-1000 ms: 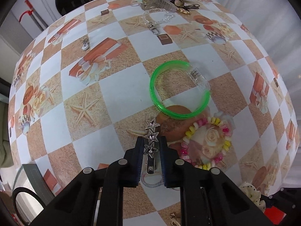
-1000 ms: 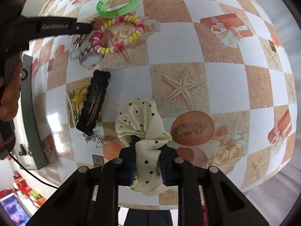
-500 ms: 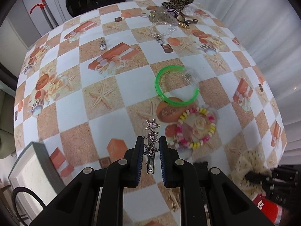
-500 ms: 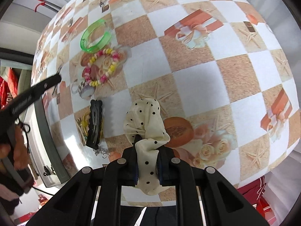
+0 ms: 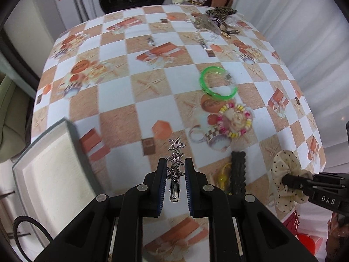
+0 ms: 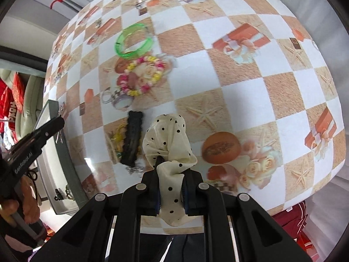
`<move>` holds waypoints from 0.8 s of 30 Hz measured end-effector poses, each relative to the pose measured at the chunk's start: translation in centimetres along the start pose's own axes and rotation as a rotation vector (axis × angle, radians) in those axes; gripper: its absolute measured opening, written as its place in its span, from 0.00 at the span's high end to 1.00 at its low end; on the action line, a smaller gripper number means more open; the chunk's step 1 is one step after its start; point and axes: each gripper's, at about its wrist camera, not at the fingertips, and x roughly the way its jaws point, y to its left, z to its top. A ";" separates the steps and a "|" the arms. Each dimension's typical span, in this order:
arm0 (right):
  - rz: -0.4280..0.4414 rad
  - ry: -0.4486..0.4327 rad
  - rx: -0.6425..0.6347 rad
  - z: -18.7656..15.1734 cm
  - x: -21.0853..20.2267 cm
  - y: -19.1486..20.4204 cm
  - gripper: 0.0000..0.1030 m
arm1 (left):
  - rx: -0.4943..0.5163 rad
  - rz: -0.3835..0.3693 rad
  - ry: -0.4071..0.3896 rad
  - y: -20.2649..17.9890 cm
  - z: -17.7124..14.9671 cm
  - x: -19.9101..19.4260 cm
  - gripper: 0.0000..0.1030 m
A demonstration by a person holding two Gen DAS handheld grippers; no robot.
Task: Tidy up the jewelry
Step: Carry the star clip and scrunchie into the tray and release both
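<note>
You have two tongs, one in each hand. Your left tongs [image 5: 175, 172] pinch one star hair clip [image 5: 175, 159] with three sparkly stars in a row, held up above the tabletop [image 5: 135, 100]. Your right tongs [image 6: 172, 187] pinch one cream scrunchie [image 6: 168, 144] with black dots, and it hangs clear of the tabletop too. Both tongs point steeply down.

On the tabletop you can count one green bangle [image 5: 214, 85], one bead bracelet [image 5: 234, 120] in pink, yellow and white just below it, and one black hair clip [image 5: 237, 172] lying near the front edge. One small yellow thing [image 5: 223, 174] lies touching the black clip's left side; you cannot tell what it is. At the far end there is a little pile of jewelry [image 5: 214, 21], too small to count.

One grey tray [image 5: 72, 131] with a pale lining sits at the left edge of the tabletop, beside your left tongs. In the right wrist view your left hand [image 6: 24, 190] grips its handle low at the left, near the tray
</note>
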 end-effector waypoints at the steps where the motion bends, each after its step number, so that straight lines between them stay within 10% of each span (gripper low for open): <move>1: 0.002 -0.001 -0.006 -0.1 0.0 0.4 0.84 | -0.012 0.003 -0.003 0.4 -0.4 -0.3 0.79; 24: 0.086 0.032 -0.323 -2.5 1.2 17.0 0.84 | -0.291 0.087 -0.027 12.0 -11.1 -5.4 0.79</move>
